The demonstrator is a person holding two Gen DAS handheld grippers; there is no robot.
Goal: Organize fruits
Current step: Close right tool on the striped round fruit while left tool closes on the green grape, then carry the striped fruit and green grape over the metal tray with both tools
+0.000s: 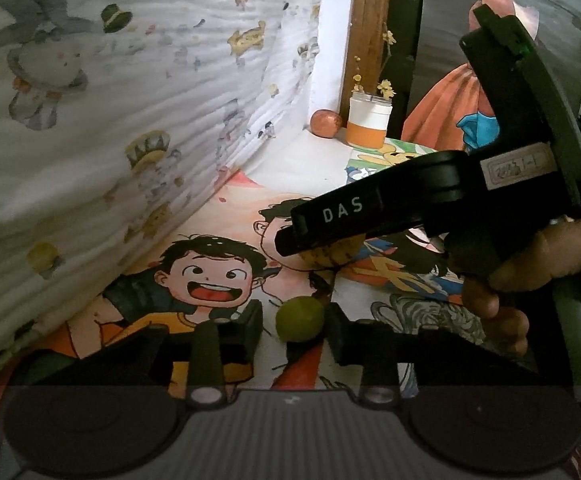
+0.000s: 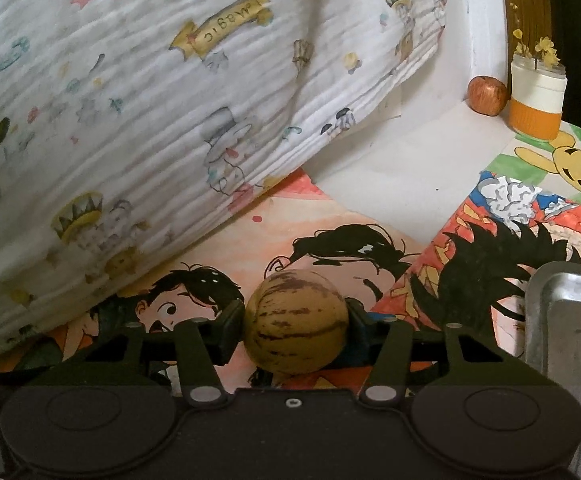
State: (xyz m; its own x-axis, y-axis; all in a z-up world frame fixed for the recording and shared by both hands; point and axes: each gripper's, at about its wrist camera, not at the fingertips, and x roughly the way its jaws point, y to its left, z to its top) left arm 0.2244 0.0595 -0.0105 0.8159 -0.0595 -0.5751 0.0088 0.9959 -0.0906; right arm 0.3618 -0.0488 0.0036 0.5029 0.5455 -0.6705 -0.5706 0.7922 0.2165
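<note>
A small round green fruit (image 1: 300,319) lies on the cartoon-printed table top between the fingers of my left gripper (image 1: 294,323). The right pad touches it and a thin gap shows at the left pad. A larger yellowish fruit with dark stripes (image 2: 296,320) sits between the pads of my right gripper (image 2: 296,330), and both pads press its sides. The left wrist view shows this striped fruit (image 1: 330,257) just behind the green one, under the right gripper's black finger. A red apple (image 2: 487,94) rests in the far corner of the table.
A printed white quilt (image 2: 150,100) rises along the left side. A white and orange jar (image 2: 536,108) with yellow flowers stands beside the apple. A metal tray (image 2: 570,320) lies at the right edge. A person's hand (image 1: 510,280) holds the right gripper.
</note>
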